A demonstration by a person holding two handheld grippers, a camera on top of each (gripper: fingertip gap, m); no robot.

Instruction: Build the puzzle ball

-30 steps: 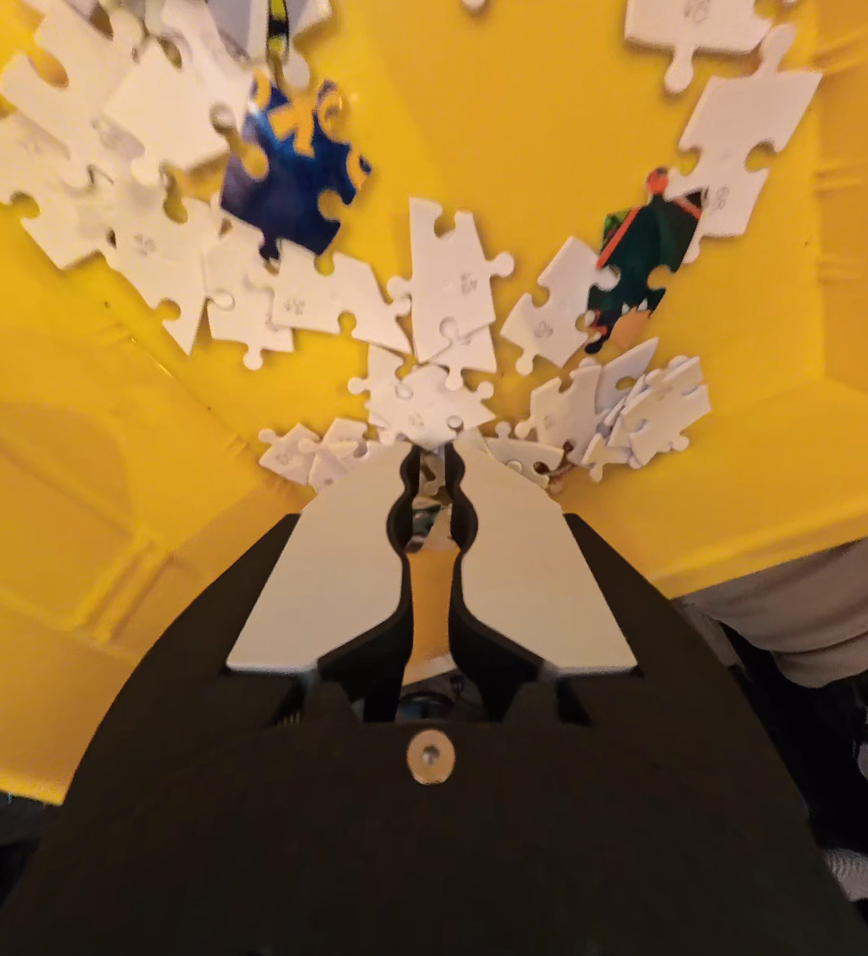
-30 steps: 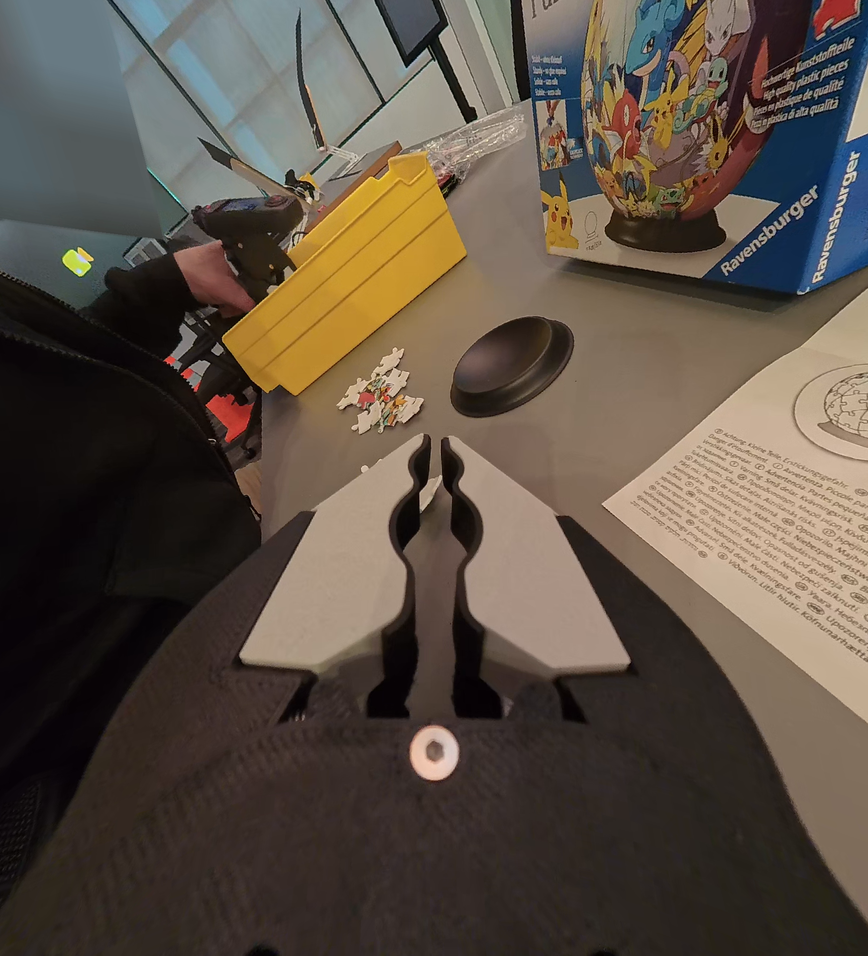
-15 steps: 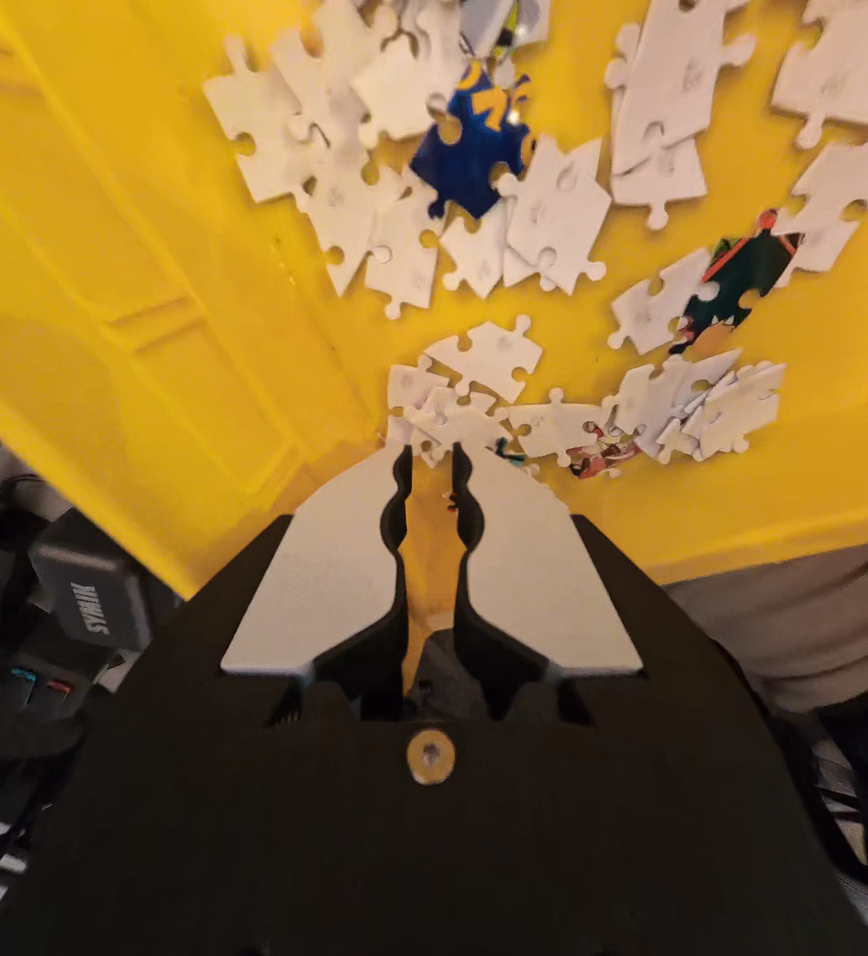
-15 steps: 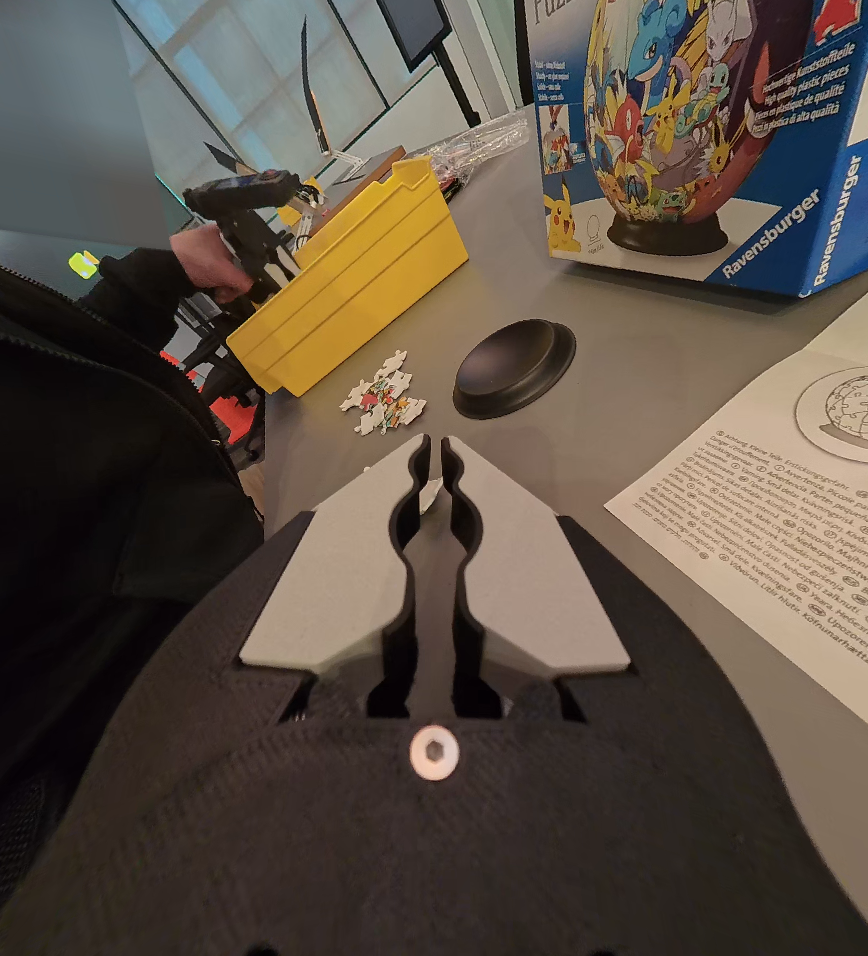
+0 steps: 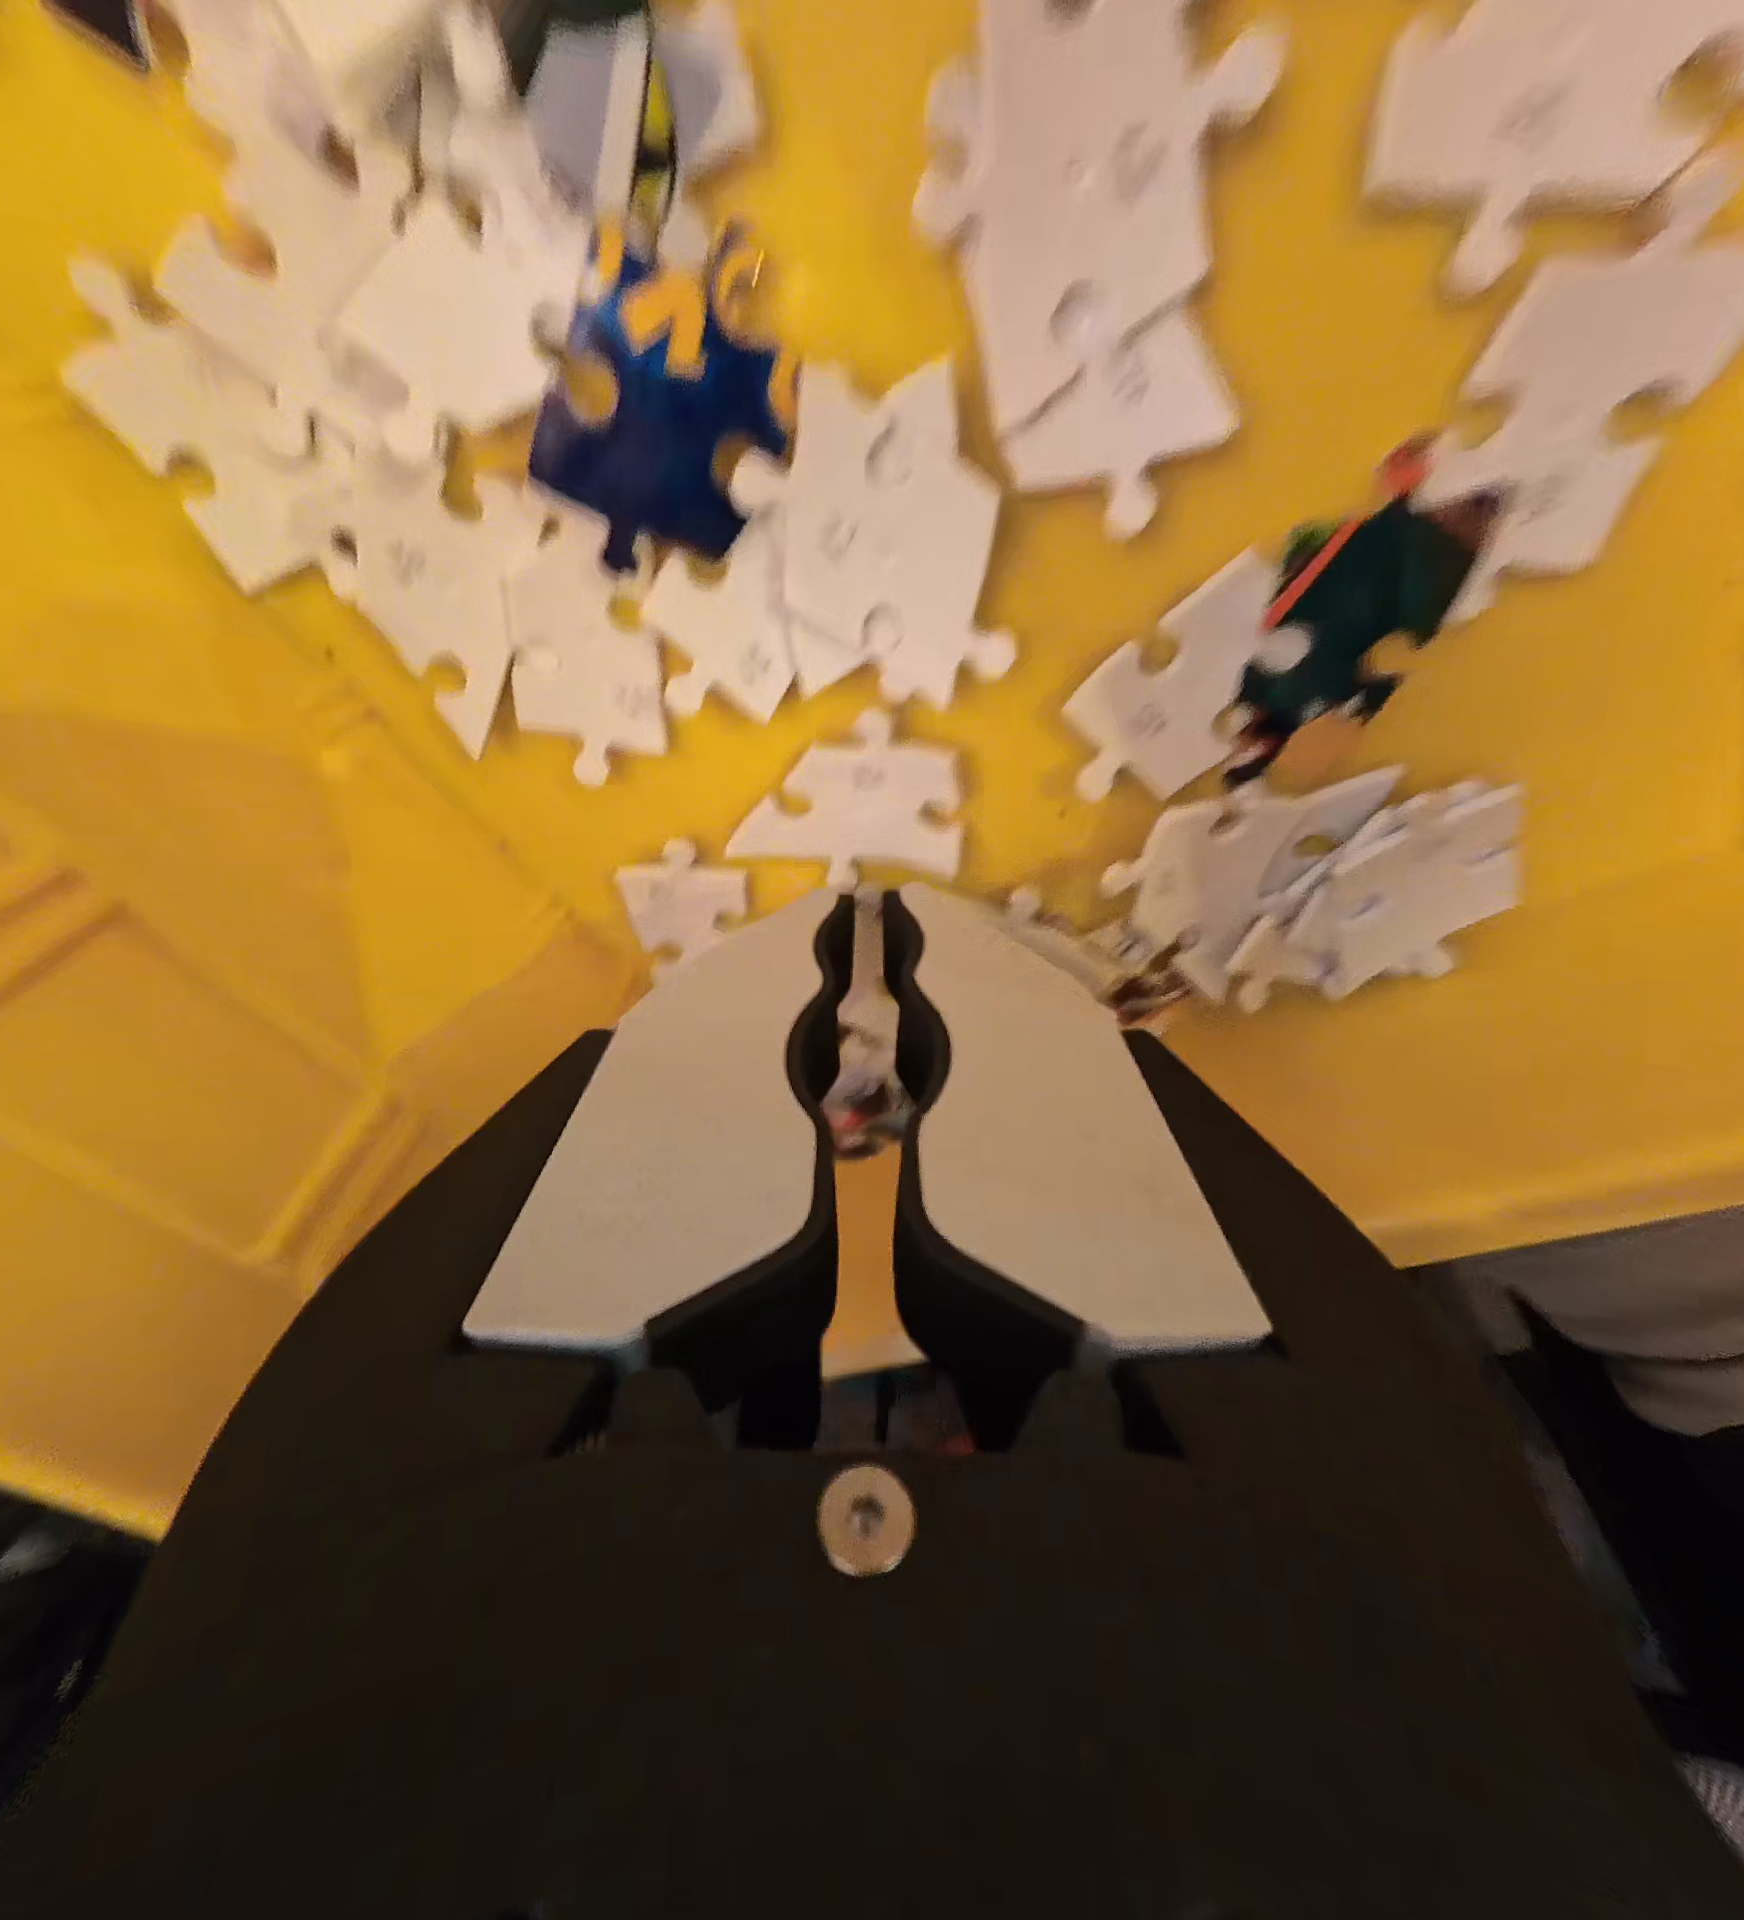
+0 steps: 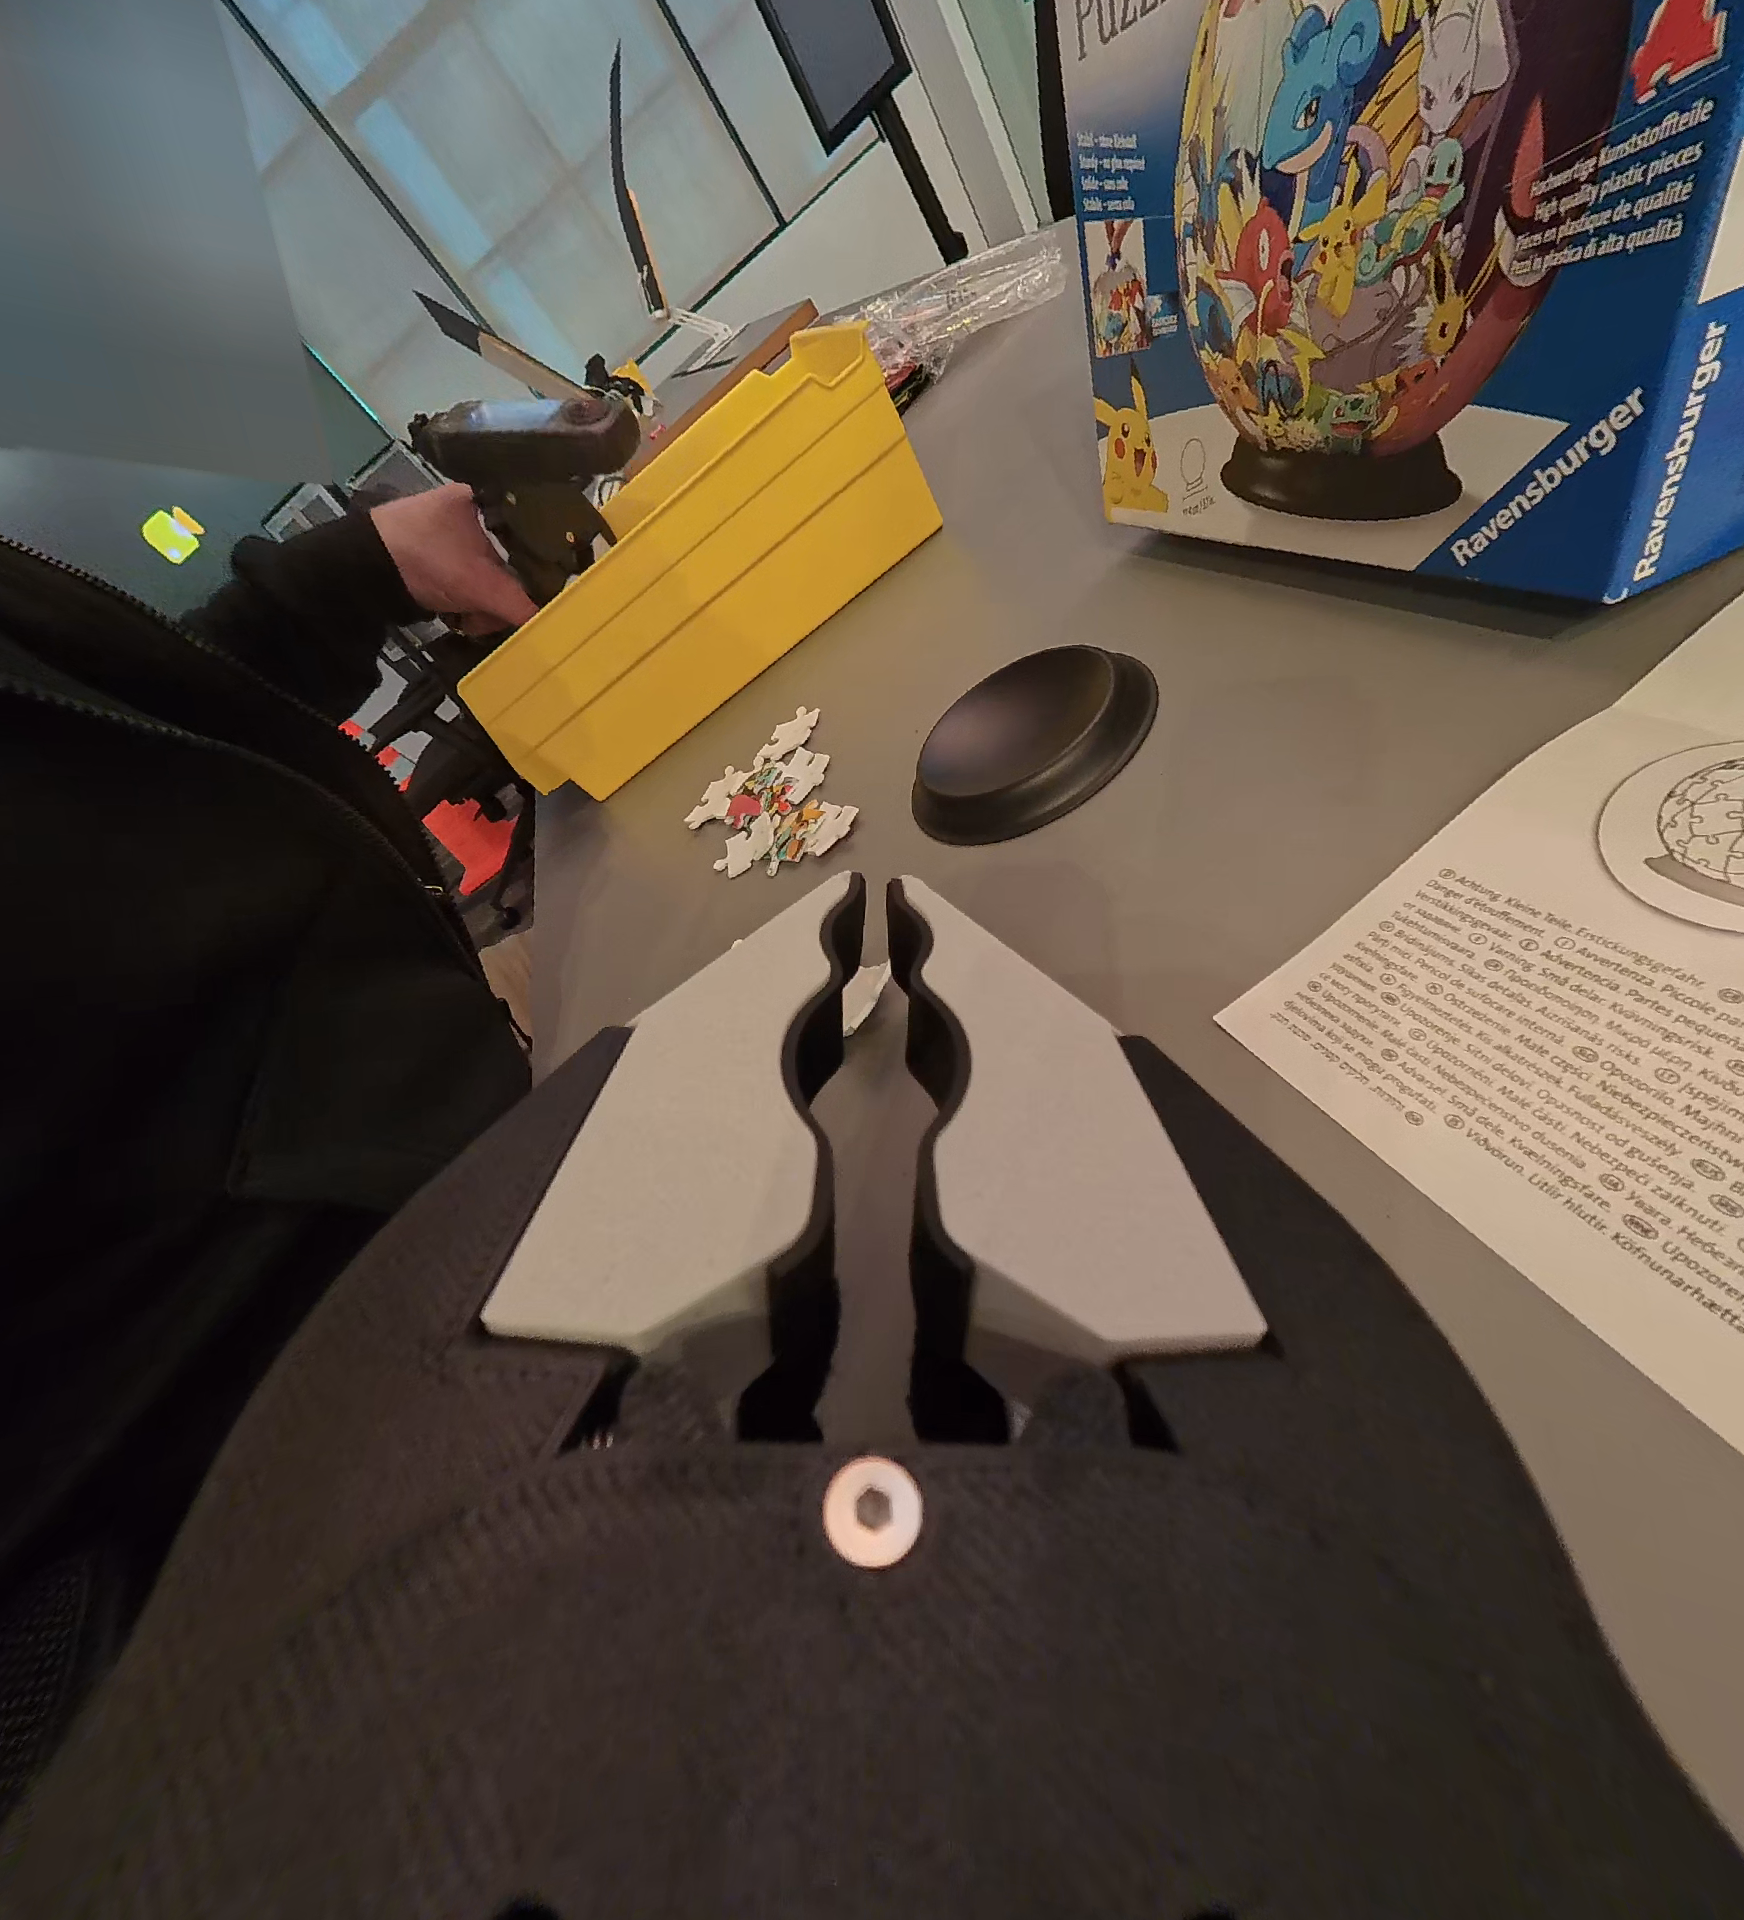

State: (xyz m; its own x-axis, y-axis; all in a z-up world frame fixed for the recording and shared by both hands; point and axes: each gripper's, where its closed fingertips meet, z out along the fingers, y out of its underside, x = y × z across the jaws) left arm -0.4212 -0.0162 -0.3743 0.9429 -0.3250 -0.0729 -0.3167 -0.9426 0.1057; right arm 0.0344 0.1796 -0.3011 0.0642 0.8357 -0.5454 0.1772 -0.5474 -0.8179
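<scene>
The right gripper hovered nearly closed over a grey table, a white puzzle piece beneath; joined pieces lay beside a black stand.

left wrist: close, down into yellow bin | right wrist: low across table, shares bin

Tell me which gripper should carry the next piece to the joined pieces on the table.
Left. The left gripper is in the yellow bin, seemingly shut on a piece. The right gripper seems to hold its own piece.
</scene>
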